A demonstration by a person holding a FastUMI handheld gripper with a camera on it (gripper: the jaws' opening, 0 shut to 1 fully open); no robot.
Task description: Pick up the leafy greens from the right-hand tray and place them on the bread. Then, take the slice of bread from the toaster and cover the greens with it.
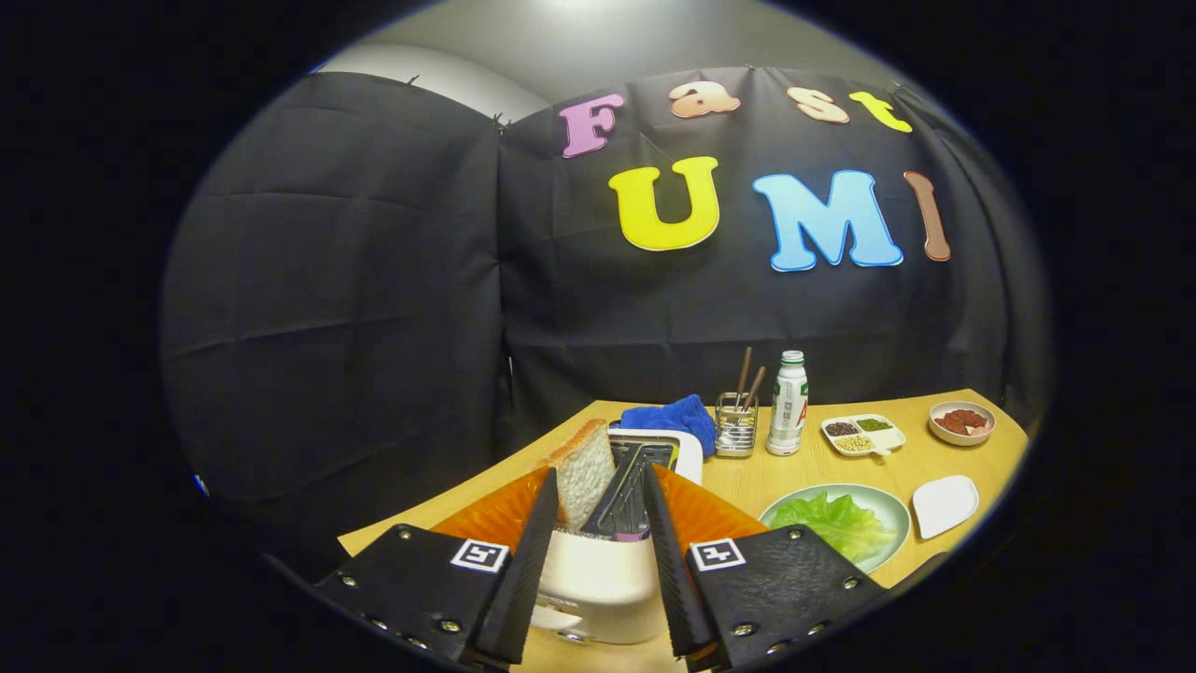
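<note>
- Orange-lined gripper hangs just above the white toaster, its fingers parted with nothing pressed between them; the toaster's slots sit in the gap.
- Slice of bread stands upright in the toaster's left slot, leaning a little, close to the inner face of the left finger. Whether it touches that finger is hard to tell.
- Leafy greens lie on a pale green plate to the right of the toaster; any bread beneath them is hidden by the leaves, so I cannot say whether the greens already rest on bread.
- Risk: closing now would likely catch the toaster's top or slot edge rather than the slice, since the slice sits off-centre toward one finger.
- Risk: soft bread may crush or tear if pinched hard, or slip and drop back if held only by the crust.
- Risk: the slice could jam in the slot if pulled at a slant.
- Risk: swinging right, the fingers could clip the small white dish or drag the greens off the plate.
</note>
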